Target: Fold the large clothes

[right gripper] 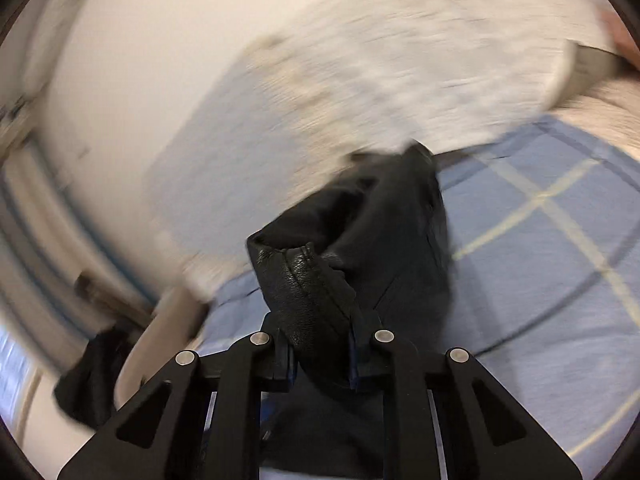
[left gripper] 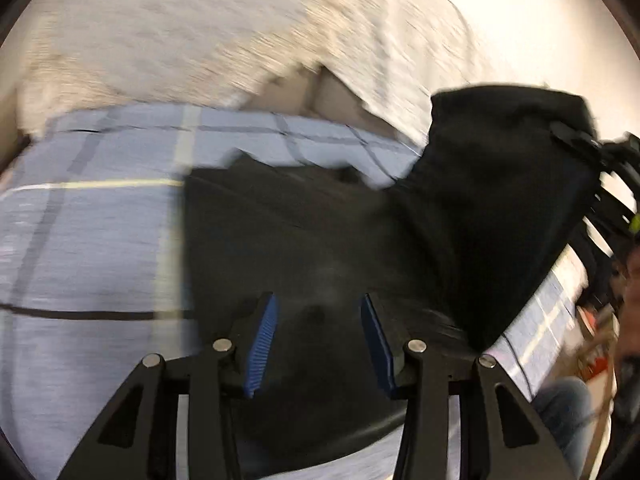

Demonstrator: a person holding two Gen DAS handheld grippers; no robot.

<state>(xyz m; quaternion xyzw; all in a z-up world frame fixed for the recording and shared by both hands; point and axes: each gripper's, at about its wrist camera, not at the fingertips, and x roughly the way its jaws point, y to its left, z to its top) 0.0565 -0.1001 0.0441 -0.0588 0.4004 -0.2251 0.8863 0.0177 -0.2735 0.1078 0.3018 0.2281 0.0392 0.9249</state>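
The black garment [left gripper: 320,240] lies mostly on the bed [left gripper: 88,240], spread over its blue checked sheet, with one end drawn up off the sheet toward the pale blanket [left gripper: 180,40] at the bed's far side. That raised end looks lifted on purpose: carrying an edge up and over the rest of the cloth is how a fold gets started, so this reads as the opening of a fold, not the finish.

The right gripper [right gripper: 322,354] is clamped narrow on a thick seamed edge of the garment [right gripper: 312,292], which looks like leather; the cloth bunches between the pads and hangs away from them toward the blanket. The left wrist view shows that same raised end held high at its right edge, with the right gripper [left gripper: 580,148] only partly visible behind it.

The left gripper [left gripper: 318,332] hangs low over the flat part of the garment, tilted down at it, its blue pads [left gripper: 264,340] about halfway apart. Cloth lies below and between them, yet the pads do not appear to press it, so I judge it empty, perhaps waiting to pin or take a second corner.

Both views are smeared by motion blur, the right one more so
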